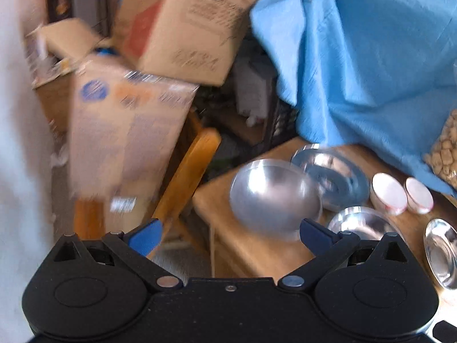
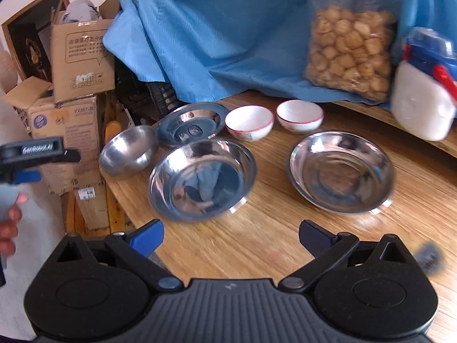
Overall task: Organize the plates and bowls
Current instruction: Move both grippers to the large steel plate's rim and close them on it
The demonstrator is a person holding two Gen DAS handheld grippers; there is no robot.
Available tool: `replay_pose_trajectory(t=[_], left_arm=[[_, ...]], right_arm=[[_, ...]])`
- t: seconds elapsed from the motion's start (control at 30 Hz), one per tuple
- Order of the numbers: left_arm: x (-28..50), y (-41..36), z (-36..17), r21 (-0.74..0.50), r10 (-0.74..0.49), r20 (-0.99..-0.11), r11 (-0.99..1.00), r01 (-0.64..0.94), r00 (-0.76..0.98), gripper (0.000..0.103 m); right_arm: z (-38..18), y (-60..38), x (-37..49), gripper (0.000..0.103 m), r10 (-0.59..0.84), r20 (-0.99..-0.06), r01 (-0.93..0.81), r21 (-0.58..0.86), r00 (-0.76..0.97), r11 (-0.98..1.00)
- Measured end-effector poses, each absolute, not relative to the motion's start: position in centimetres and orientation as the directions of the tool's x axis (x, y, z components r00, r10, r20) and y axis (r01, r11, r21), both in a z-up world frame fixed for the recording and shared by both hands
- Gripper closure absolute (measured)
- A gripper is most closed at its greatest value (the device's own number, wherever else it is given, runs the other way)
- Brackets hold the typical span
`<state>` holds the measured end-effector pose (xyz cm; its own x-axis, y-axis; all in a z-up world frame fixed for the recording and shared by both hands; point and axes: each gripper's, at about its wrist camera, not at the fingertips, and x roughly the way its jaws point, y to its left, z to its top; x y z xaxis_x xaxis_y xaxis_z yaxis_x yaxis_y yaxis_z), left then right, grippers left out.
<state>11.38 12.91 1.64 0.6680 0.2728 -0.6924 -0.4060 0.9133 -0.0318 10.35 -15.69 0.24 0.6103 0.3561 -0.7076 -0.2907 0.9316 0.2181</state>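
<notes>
On the wooden table (image 2: pixel 280 237) stand a small steel bowl (image 2: pixel 130 150) at the left corner, a flat steel plate (image 2: pixel 191 124) behind it, two deep steel plates (image 2: pixel 201 178) (image 2: pixel 341 171) and two white ceramic bowls (image 2: pixel 249 122) (image 2: pixel 300 115). My right gripper (image 2: pixel 231 238) is open and empty above the table's near side. My left gripper (image 1: pixel 230 235) is open and empty, off the table's left corner, near the small steel bowl (image 1: pixel 274 193). It also shows at the left edge of the right wrist view (image 2: pixel 34 160). The left wrist view is motion-blurred.
A blue cloth (image 2: pixel 228 34) hangs behind the dishes. A bag of biscuits (image 2: pixel 350 51) and a white container with a blue lid (image 2: pixel 422 91) stand at the back right. Stacked cardboard boxes (image 2: pixel 74 85) and a wooden chair (image 1: pixel 188 171) sit left of the table.
</notes>
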Motion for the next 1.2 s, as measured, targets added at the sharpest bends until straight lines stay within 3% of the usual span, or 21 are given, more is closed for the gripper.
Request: replay_pose_trajectory(t=[0.33, 0.5, 0.87, 1.03, 1.2], left_arm=[[25.1, 15.8, 0.1, -0.044, 0.039, -0.725, 0.994, -0.102, 0.688, 0.001], [28.2, 15.6, -0.2, -0.071, -0.061, -0.729, 0.997, 0.014, 0.682, 0.001], [26.7, 7.4, -0.2, -0.123, -0.408, -0.741, 0.863, 0.490, 0.533, 0.001], [24.9, 5.4, -0.2, -0.201, -0.495, -0.737, 0.810, 0.551, 0.459, 0.001], [23.4, 4.1, -0.3, -0.221, -0.503, -0.740, 0.809, 0.545, 0.447, 0.001]], right_arm=[[-0.3, -11.2, 18.2, 0.000, 0.220, -0.746, -0.080, 0.220, 0.629, 0.972], [-0.8, -10.9, 19.3, 0.000, 0.143, -0.784, 0.006, 0.184, 0.604, 0.983], [-2.1, -13.5, 17.7, 0.000, 0.101, -0.856, 0.091, 0.170, 0.508, 0.981], [-2.0, -15.3, 17.0, 0.000, 0.053, -0.866, 0.147, 0.145, 0.497, 0.978], [-1.7, -16.5, 16.0, 0.000, 0.048, -0.860, 0.139, 0.137, 0.509, 0.981]])
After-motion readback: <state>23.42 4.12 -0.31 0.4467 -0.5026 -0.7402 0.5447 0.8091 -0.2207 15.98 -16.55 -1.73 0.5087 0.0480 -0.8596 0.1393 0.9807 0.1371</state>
